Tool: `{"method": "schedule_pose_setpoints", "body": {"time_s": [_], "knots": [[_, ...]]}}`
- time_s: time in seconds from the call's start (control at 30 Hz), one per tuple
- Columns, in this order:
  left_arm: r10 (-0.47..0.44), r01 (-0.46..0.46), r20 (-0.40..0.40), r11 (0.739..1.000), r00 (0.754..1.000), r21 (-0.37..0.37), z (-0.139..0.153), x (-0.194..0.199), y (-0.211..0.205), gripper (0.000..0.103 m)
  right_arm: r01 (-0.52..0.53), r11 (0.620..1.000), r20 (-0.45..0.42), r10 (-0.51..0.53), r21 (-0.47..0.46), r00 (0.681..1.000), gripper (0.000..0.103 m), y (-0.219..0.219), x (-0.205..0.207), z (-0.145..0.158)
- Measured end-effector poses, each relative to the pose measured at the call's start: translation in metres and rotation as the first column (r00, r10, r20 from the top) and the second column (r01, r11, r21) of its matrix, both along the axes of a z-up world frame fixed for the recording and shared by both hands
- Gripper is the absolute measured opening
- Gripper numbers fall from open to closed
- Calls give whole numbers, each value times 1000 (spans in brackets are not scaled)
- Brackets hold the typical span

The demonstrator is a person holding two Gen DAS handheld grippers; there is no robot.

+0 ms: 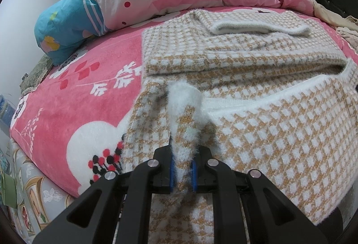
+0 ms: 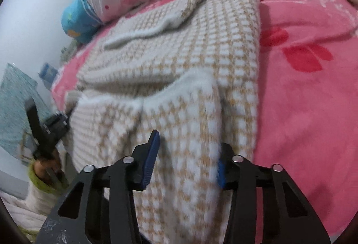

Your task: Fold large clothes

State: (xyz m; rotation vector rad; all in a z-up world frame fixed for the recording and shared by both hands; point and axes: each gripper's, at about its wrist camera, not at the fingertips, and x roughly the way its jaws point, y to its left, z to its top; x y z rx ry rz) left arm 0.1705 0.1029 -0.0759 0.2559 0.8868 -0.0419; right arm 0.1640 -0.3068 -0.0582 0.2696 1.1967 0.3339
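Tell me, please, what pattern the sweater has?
The sweater is tan-and-white check, clearest in the left wrist view.

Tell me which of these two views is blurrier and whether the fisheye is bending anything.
Left wrist view: sharp; the sweater knit and left gripper read clearly, though the bed blanket edge bows from fisheye distortion. Right wrist view: smeared overall, probably motion blur; the checks soften, yet the right gripper stays fairly crisp, dark corners ringing the frame.
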Motion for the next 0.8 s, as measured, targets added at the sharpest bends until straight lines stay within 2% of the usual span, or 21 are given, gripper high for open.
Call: {"method": "schedule_pose_setpoints", "body": {"time_s": [0.1, 0.27, 0.33, 0.6, 0.8], "knots": [[-1, 1, 0, 1000, 1000, 1, 0, 0, 0, 12, 1, 998, 17, 1, -68, 1000, 31, 10, -12, 3], [1, -1, 1, 1000, 1000, 4, 0, 0, -1, 12, -15, 973, 67, 31, -232, 997, 30, 32, -28, 2], [1, -1, 0, 1000, 1000, 5, 0, 1, 0, 12, -15, 963, 79, 38, -268, 996, 30, 39, -31, 2], [0, 0, 0, 1000, 1000, 11, 0, 1, -1, 12, -6, 949, 107, 42, -315, 993, 29, 49, -36, 2], [-3, 3, 0, 1000, 1000, 25, 0, 1, -2, 12, -7, 916, 152, 74, -400, 986, 20, 78, -54, 1]]}}
